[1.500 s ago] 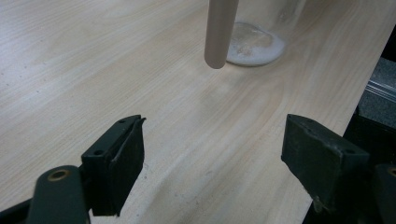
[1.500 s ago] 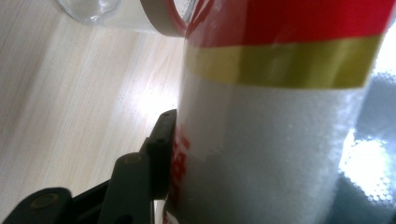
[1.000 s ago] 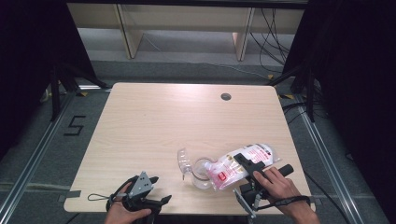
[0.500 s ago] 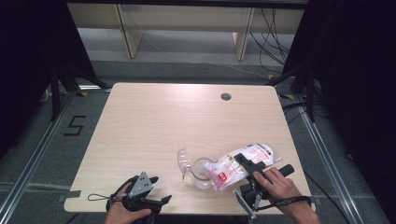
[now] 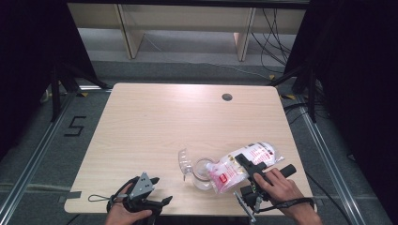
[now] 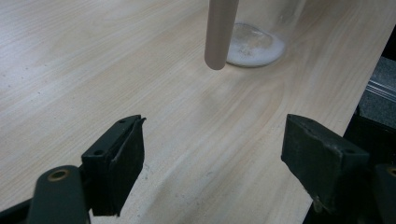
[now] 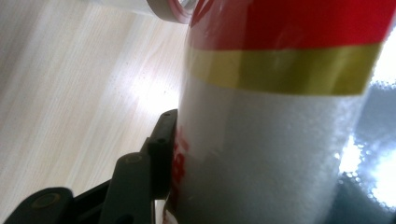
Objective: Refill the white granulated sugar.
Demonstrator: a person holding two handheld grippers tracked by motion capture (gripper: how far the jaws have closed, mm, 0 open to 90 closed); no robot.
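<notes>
On table [image 5: 155, 126], one bag [image 5: 244, 164], one jar [image 5: 199, 171], two grippers

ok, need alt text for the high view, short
Seen from above, a person's right gripper clamps a clear bag of white granules, tilted with its low end at a glass jar near the front edge of a light wooden table. A clear lid lies beside the jar. The left gripper rests open at the front left, holding nothing.
</notes>
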